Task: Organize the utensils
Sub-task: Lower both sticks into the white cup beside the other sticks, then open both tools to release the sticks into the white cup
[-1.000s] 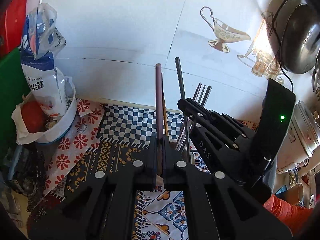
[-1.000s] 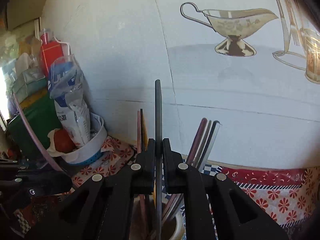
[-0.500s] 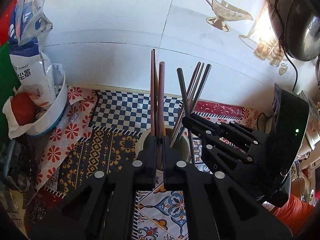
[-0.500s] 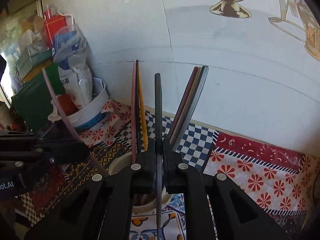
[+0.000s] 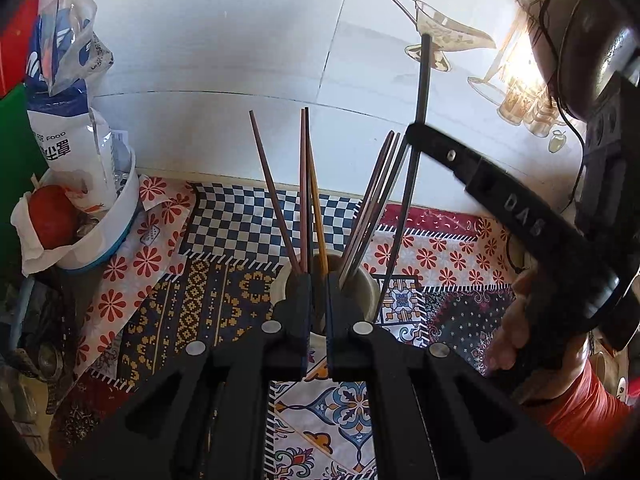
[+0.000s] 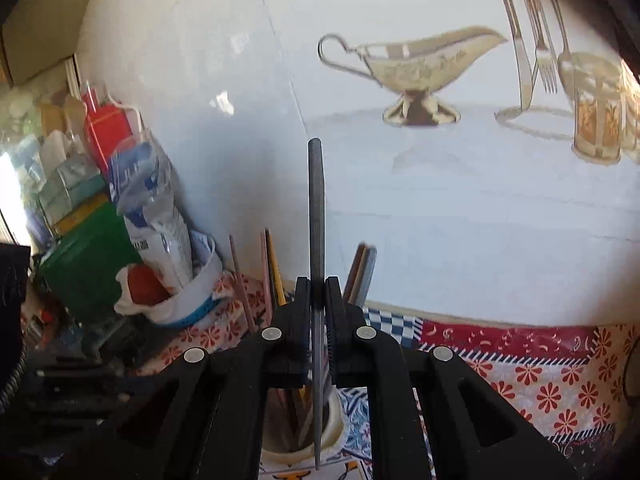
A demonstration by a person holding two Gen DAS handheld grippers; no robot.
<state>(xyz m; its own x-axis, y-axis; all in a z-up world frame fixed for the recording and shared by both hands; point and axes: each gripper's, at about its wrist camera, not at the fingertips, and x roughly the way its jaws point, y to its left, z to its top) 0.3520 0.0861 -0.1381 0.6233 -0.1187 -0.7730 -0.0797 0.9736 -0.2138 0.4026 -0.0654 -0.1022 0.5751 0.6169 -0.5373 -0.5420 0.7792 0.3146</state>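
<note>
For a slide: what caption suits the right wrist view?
Right gripper holding a dark chopstick upright above the cup.

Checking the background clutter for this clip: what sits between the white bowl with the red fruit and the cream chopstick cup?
In the left wrist view, only bare patterned tablecloth lies between the white bowl and the chopstick cup; nothing stands there.

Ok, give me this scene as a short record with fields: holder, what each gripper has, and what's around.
holder: cream round utensil cup on the patterned tablecloth, holding several brown and orange chopsticks
right gripper: shut on a single dark grey chopstick, held upright, its lower tip outside the cup
left gripper: shut, nothing between its fingers, just in front of the cup
left side: white bowl with a red round item and a blue-white food bag
wall: white tiles
</note>
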